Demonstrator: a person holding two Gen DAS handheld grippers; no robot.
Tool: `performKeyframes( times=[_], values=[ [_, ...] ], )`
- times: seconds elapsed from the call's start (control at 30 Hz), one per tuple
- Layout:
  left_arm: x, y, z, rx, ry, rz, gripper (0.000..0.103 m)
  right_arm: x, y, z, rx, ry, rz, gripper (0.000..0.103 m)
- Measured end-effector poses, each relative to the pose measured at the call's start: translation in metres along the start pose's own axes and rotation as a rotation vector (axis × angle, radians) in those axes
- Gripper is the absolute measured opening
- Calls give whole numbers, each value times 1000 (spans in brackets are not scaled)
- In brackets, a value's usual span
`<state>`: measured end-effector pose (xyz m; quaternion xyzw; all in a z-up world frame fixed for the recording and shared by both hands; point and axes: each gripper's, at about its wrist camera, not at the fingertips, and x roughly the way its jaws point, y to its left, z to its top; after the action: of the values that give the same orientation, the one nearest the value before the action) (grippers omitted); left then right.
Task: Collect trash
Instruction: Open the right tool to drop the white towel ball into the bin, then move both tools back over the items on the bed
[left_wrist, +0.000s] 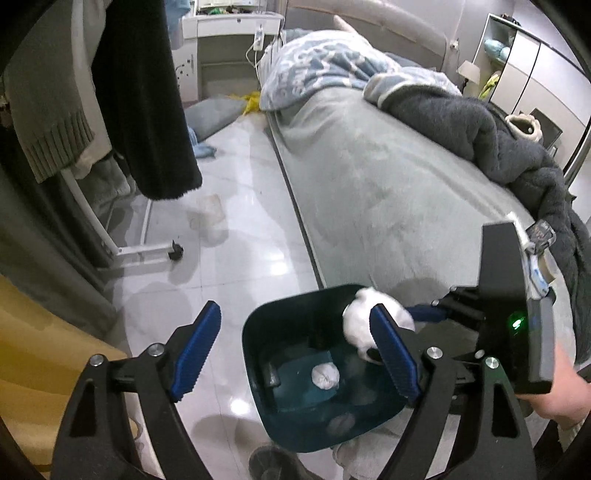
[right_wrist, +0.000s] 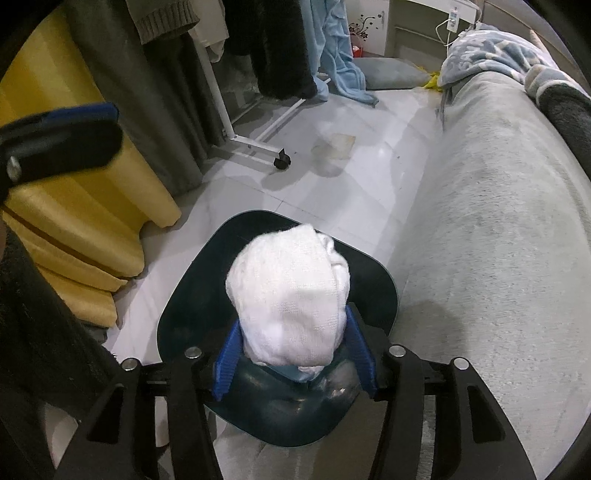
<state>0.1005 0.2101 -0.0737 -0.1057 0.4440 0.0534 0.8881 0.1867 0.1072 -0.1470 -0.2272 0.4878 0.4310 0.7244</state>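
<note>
While the left gripper (left_wrist: 295, 354) hangs with jaws apart and empty, the right gripper (right_wrist: 295, 354) has its jaws around a white paper wad (right_wrist: 291, 295) over the dark bin (right_wrist: 184, 295), bed (right_wrist: 498, 258) at three o'clock.

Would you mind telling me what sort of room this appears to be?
Most likely a bedroom: a bed with a rumpled blue quilt, clothes hanging on a wheeled rack, and a wardrobe by the far wall.
</note>
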Motion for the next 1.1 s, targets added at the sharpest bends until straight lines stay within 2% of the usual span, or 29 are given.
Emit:
performKeyframes(
  times=[0.03, 0.1, 0.17, 0.37, 0.57, 0.77, 1.1],
  values=[
    [-3, 0, 1, -3, -12, -4, 84, 0, 0, 1, -1, 0, 1, 60],
    [-7, 0, 4, -2, -32, -6, 84, -1, 0, 1, -1, -4, 3, 71],
    [-14, -1, 6, 4, -59, -8, 84, -4, 0, 2, 1, -12, 6, 73],
    [-40, -11, 16, 24, -165, -27, 84, -24, -5, 7, 25, -68, 12, 77],
    [-63, -28, 26, 50, -266, -33, 86, -61, -16, 4, 47, -152, -14, 81],
    [-67, -48, 26, 89, -287, -53, 87, -94, -35, -6, 86, -220, -42, 81],
    [-71, -89, 28, 148, -331, -111, 87, -125, -65, -32, 150, -285, -89, 81]
  ],
)
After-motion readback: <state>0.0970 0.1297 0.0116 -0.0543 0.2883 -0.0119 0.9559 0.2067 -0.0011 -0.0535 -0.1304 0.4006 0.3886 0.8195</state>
